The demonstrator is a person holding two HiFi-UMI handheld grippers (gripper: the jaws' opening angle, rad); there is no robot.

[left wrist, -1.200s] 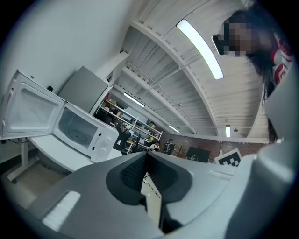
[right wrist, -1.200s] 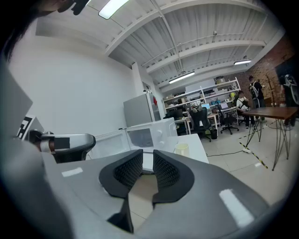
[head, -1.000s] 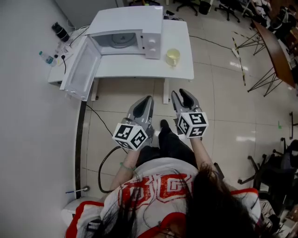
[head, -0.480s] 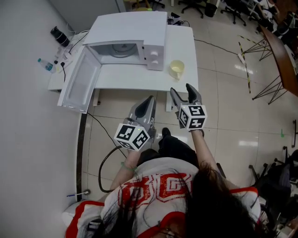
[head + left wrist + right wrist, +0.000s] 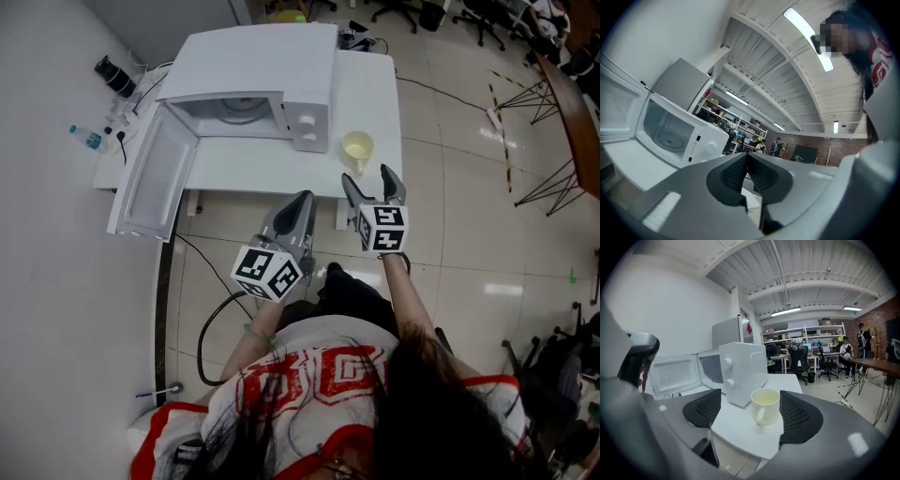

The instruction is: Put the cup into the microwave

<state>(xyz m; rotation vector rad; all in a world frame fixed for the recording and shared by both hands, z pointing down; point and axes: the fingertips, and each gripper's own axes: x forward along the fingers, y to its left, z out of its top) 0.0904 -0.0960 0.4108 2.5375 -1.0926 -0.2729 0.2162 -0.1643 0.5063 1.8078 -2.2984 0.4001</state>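
Right gripper (image 5: 371, 180): my jaws opening, nothing between them yet. Cup (image 5: 765, 406) stands upright on white table (image 5: 375, 94) straight ahead, near tips, handle toward me. Right nearer than left gripper (image 5: 298, 201), whose jaws are together, empty. Cup pale yellow, smooth, round, probably ceramic. Boxy white microwave (image 5: 253, 89) ahead-left, door open.

The microwave (image 5: 253, 84) stands on the counter (image 5: 370, 89), toward its left side. The door (image 5: 150, 183) of the microwave is swung open to the left and reaches out past the front edge of the counter. The cup (image 5: 357, 150) stands on the counter just right of the microwave, a little before its front, not touching it. A bottle (image 5: 86, 139) lies left of the microwave, beyond the door.
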